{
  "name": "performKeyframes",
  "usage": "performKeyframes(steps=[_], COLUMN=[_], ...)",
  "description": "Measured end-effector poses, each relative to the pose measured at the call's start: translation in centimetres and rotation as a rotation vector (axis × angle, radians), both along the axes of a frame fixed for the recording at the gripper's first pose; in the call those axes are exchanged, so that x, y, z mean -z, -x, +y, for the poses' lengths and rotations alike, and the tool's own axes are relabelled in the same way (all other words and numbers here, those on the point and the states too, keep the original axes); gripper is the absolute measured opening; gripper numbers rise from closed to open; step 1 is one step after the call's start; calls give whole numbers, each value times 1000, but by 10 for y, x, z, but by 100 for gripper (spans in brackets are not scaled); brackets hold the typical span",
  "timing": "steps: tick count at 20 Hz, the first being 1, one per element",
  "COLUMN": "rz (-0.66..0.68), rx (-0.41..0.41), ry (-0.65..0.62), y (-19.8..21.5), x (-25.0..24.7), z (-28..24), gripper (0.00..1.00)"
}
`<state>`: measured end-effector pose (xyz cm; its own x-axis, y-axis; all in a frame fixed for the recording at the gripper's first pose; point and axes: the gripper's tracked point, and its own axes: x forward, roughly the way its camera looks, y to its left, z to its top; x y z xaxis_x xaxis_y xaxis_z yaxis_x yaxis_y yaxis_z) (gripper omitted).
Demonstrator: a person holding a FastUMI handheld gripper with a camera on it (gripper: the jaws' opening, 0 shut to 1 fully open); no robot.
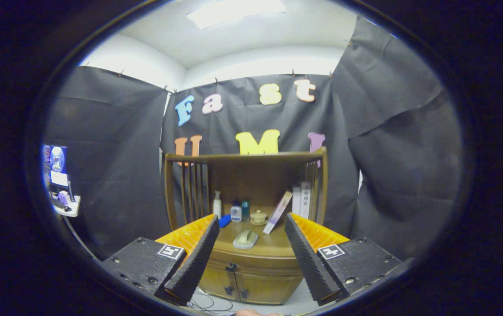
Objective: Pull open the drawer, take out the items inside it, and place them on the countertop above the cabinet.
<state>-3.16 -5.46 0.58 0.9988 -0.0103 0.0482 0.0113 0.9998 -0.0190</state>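
Ahead, ridged fingers (pixel 247 219) wide apart before closed rounded wooden drawer (pixel 251 263), empty.

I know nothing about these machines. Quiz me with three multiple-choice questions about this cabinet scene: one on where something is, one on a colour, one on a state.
1. Where does the pale green rounded object lie?
A. on the wooden cabinet's countertop
B. on the floor
C. between closed fingers

2. What colour is the small flat object beside the white pump bottle?
A. red
B. blue
C. yellow

3. How is the drawer under the countertop?
A. pulled out
B. removed
C. closed

Answers: 1 A, it rests on the countertop beyond the gripper. 2 B, plainly blue. 3 C, its front sits flush; the fingers are spread open.
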Motion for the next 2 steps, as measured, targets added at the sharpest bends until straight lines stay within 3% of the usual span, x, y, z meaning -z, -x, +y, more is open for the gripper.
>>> performKeyframes(steps=[2], rz=[-35], rx=[12], ry=[14], y=[20], x=[-20], z=[-8], gripper=[96])
